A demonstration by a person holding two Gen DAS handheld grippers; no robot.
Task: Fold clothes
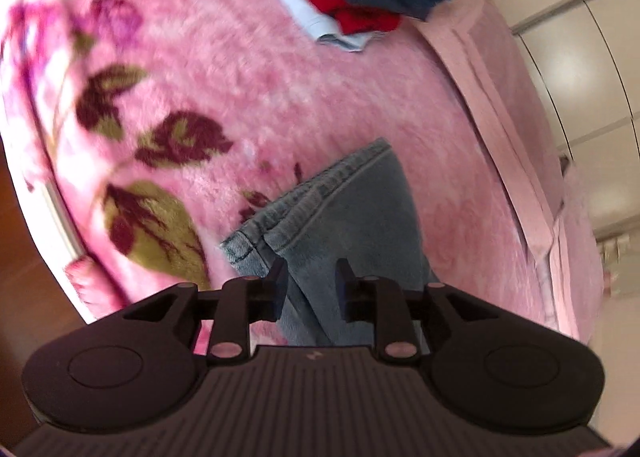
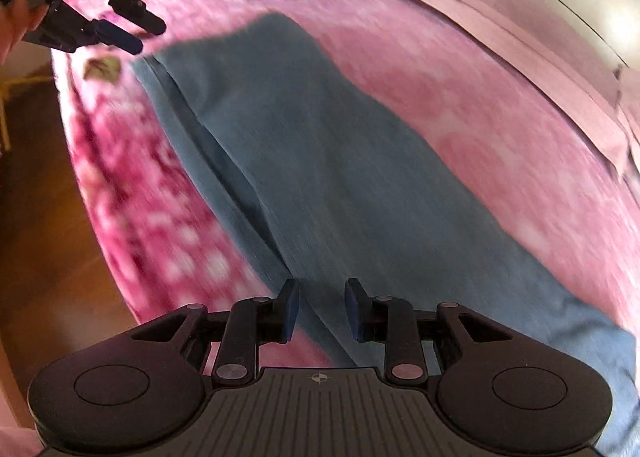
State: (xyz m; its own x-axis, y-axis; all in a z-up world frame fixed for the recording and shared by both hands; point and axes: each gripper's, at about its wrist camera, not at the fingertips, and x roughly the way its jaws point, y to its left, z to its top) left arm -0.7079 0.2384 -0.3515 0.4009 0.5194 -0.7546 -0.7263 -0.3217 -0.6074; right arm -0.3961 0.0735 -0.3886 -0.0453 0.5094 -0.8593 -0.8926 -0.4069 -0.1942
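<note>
Denim jeans beneath both half-open, empty tools: left, right.

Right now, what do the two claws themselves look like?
Both match: the left claw and right claw are matte black, with dark blue pads, silver pivot pins, round side housings and a ribbed grey base plate bearing a small crosshair emblem.

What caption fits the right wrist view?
Open right gripper over jeans laid on pink blanket; left gripper beyond.
</note>
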